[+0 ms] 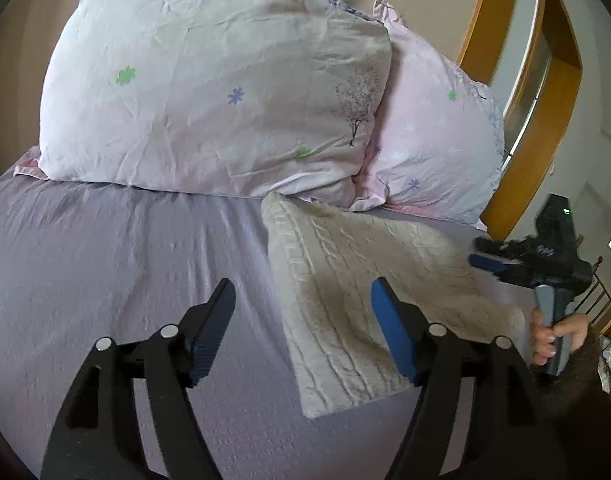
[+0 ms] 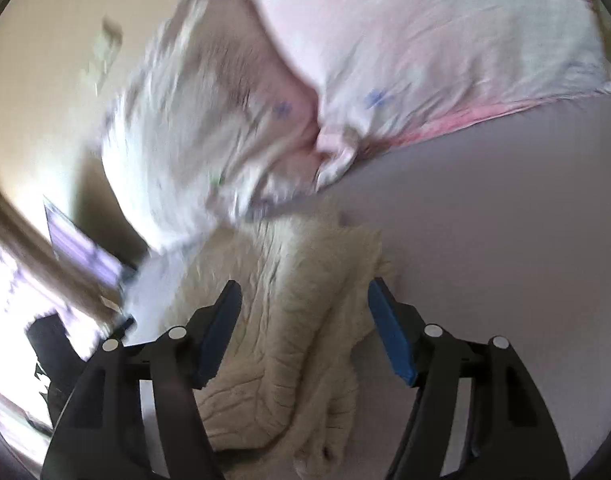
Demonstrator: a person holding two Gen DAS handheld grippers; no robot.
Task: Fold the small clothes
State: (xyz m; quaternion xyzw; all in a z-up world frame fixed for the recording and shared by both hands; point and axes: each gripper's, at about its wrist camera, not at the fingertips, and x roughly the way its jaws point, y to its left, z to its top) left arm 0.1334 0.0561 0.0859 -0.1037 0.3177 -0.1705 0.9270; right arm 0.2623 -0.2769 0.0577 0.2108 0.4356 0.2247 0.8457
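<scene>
The cream cable-knit sweater (image 1: 369, 304) lies partly folded just below the floral pillows (image 1: 209, 84). Both grippers, left (image 1: 303, 320) and right (image 2: 303, 322), hover with jaws spread; next, probably pinch an edge.

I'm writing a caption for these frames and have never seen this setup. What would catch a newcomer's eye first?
First, the cream cable-knit sweater lying folded on the lavender bed sheet, just in front of the two large floral pillows at the head of the bed. Next, the open left gripper, its blue-padded finger over the sweater's near edge. The open right gripper hangs above the knit, its view blurred.
</scene>
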